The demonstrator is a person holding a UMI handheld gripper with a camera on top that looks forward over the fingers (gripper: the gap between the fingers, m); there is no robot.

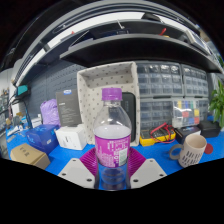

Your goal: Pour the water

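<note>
gripper (112, 165) clamped around water bottle (113, 135)

bottle (113, 135): base cut off below | tool (112, 172): fingertips hidden behind bottle

We see a clear plastic bottle (113, 140) with a purple cap upright between the fingers of our gripper (112, 168), whose pads press its lower sides. To the right of the bottle a ridged beige cup (192, 150) sits on the blue table (160, 153). To the left of the bottle lie a white box (71, 137) and a blue one (39, 138). Behind the bottle stands a beige basket (109, 84).
</note>
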